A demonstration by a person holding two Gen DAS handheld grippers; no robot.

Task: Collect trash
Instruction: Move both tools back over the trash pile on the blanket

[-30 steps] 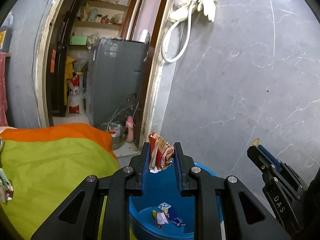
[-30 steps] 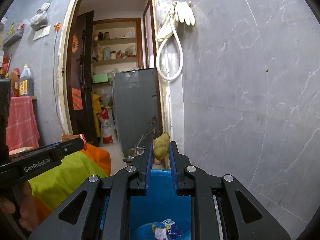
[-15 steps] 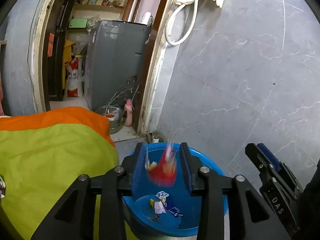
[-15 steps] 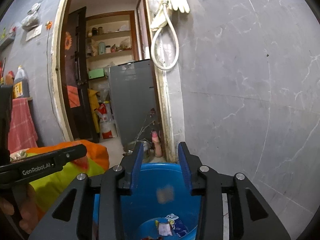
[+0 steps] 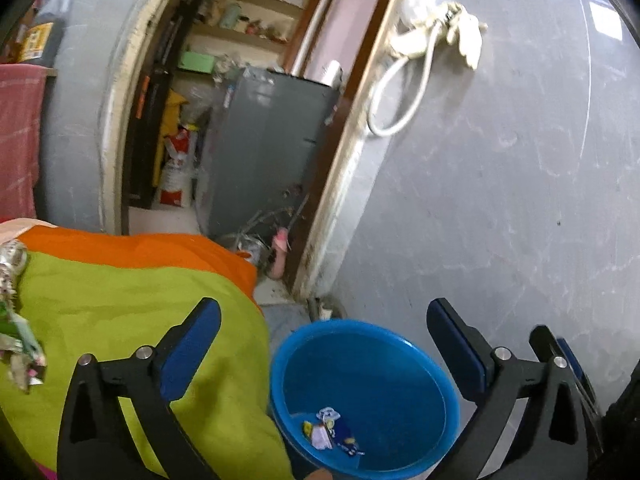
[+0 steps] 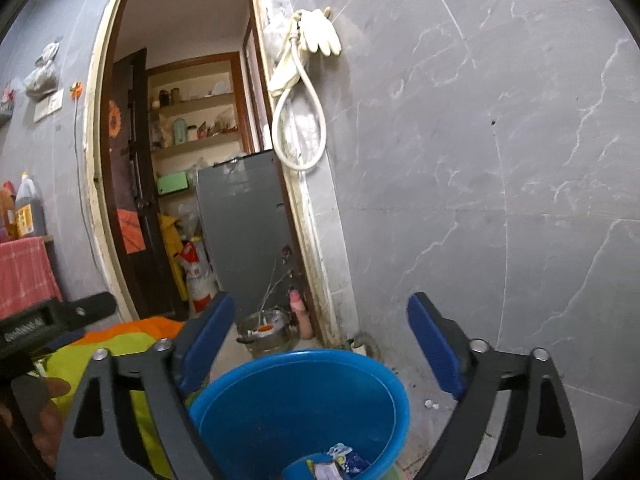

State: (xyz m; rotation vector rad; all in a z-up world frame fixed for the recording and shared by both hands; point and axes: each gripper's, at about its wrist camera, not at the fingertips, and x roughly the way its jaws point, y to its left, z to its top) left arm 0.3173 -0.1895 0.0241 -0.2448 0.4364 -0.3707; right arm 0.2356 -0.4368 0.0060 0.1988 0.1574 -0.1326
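Note:
A blue bucket [image 5: 360, 368] stands on the floor against the grey wall, with several small wrappers [image 5: 332, 432] lying on its bottom. My left gripper [image 5: 324, 320] hovers above its rim, jaws opening wide, nothing between them. In the right wrist view the same bucket [image 6: 288, 400] sits just below my right gripper [image 6: 320, 320], whose jaws are also opening and hold nothing. More crumpled wrappers [image 5: 20, 352] lie on the green cloth at the far left.
A surface covered in green and orange cloth [image 5: 120, 300] adjoins the bucket's left side. Behind it a doorway [image 6: 180, 160] opens onto a grey appliance [image 5: 268, 152], shelves and a metal pot [image 6: 264, 330]. A hose and a glove [image 6: 320, 36] hang on the wall.
Both grippers went from shut to wide open. The red wrapper left the left gripper and the yellowish scrap left the right one, both falling toward the bucket. The left view swung slightly left.

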